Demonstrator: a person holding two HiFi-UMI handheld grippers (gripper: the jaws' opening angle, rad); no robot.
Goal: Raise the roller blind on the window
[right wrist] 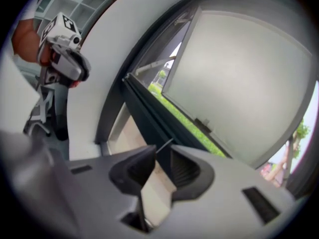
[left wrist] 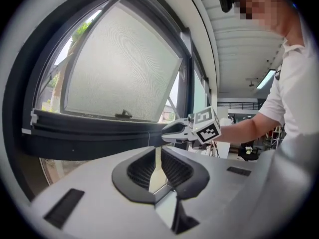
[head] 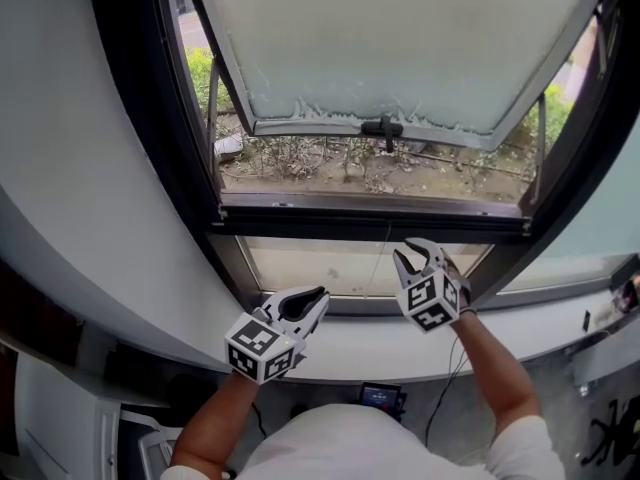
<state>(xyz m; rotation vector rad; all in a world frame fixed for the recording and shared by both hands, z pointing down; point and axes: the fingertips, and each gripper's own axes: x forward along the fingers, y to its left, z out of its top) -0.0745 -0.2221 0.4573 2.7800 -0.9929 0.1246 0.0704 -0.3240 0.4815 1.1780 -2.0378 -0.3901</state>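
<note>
Looking steeply down at a dark-framed window (head: 370, 213) set in a pale wall. Its upper sash (head: 400, 48), glazed with frosted glass, is swung open away from the person, with a black handle (head: 383, 128) on its lower edge. Bare ground and green shrubs (head: 340, 163) show through the gap beneath it. Below the sash is a fixed lower pane (head: 320, 268) above a pale sill (head: 520, 318).

The blind itself cannot be made out in any view. Its thin cord (head: 378, 263) hangs straight down in front of the lower pane, near the middle of the window.

The person's right gripper (head: 414, 255) is raised to the right of the cord, close to the glass. Its jaws stand partly apart. In the right gripper view (right wrist: 162, 156) the cord (right wrist: 164, 146) runs off from the jaw tips; whether a jaw touches it cannot be told.

The left gripper (head: 318, 298) sits lower and nearer, to the left of the cord. In the left gripper view (left wrist: 158, 163) its jaws are drawn almost together, with nothing seen between them.
</note>
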